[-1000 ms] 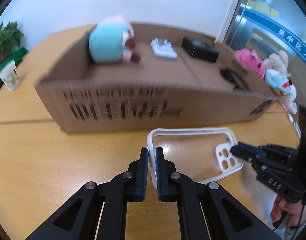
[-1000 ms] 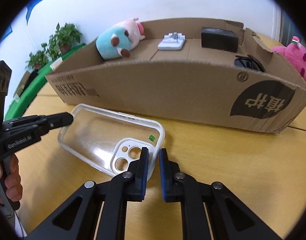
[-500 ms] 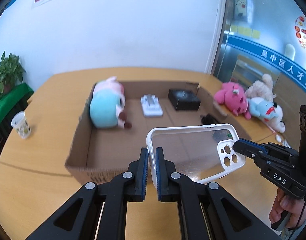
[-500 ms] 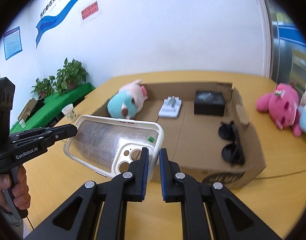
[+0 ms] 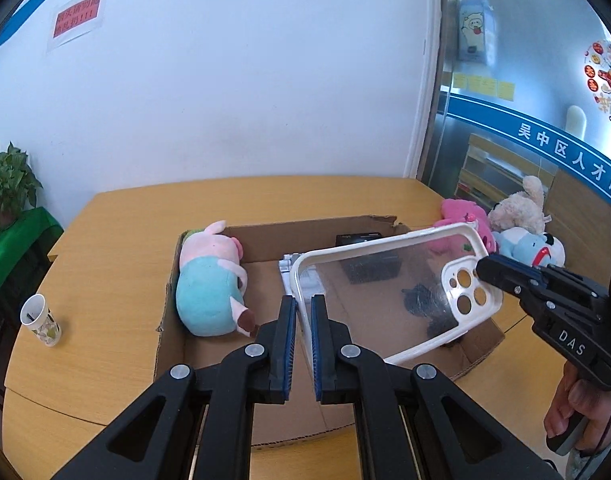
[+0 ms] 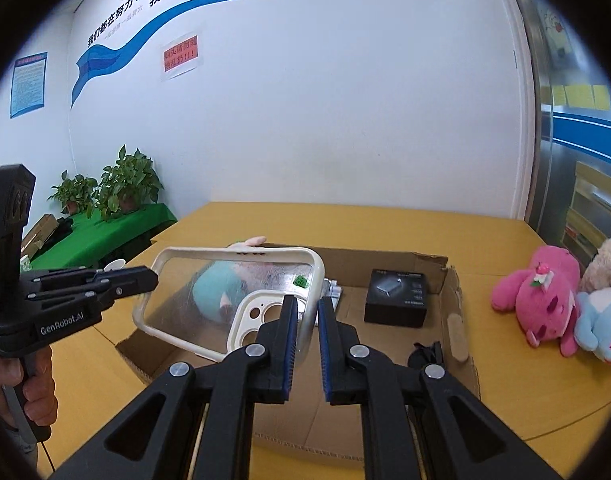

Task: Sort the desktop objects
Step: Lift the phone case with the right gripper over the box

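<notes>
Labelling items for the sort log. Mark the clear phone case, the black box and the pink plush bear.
clear phone case point(image 5: 369, 280), left wrist view, on its transparent back panel.
black box point(image 6: 397, 295), right wrist view, on its top face.
pink plush bear point(image 6: 539, 300), right wrist view, on its belly.

Wooden table point(image 5: 117, 280), light tan top with a seam line near the front. Open cardboard box point(image 5: 167, 320) sits directly on it, mid-table. Paper cup point(image 5: 39, 320) stands upright on the left part, well apart from the box. Right of the box, three plush toys lie bunched together on the tabletop: pink one point(image 6: 537, 300), cream one point(image 6: 607, 260), blue-white one point(image 6: 601, 322), touching each other.
</notes>
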